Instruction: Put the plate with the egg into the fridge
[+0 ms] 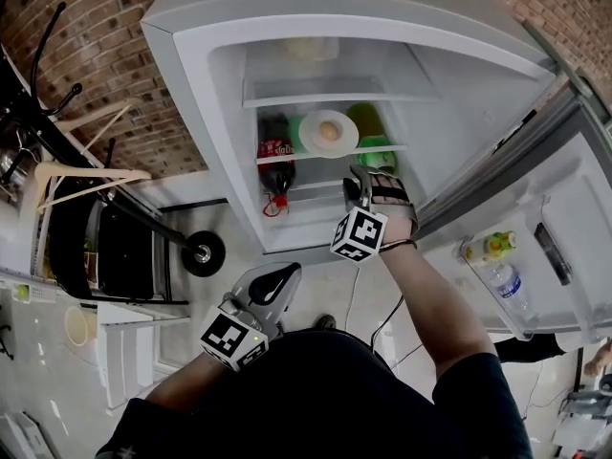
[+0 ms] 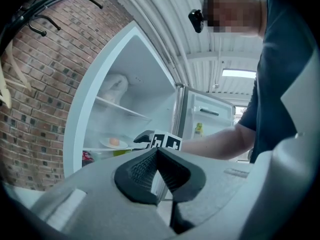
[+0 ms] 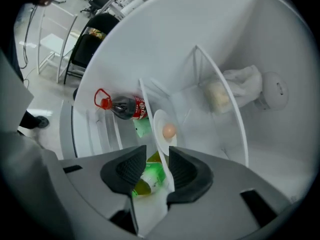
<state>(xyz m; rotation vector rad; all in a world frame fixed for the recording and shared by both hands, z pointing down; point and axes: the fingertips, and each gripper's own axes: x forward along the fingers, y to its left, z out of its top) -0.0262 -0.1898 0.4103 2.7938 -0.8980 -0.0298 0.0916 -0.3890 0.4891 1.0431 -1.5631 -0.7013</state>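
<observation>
The fridge [image 1: 220, 113] is wide open, and the plate [image 1: 311, 134] with the egg [image 1: 329, 131] is set on the middle glass shelf [image 1: 287, 156] inside it. A cola bottle [image 1: 276, 165] is seen just under the shelf on the left, and green bottles [image 1: 375, 146] are seen at the right. The right gripper [image 1: 361, 178] is held just in front of the plate. In the right gripper view its jaws are spread apart, with the near edge of the plate [image 3: 159, 126] seen in the gap, and nothing is pinched. So the plate looks let go. The left gripper [image 1: 273, 285] is held low, well away from the fridge, and its jaws are pressed together with nothing between them. The main job looks done, since the plate is sitting flat on the shelf. What is left, most likely, is for the right gripper to be pulled back out and the fridge door [image 1: 564, 228] to be closed.
</observation>
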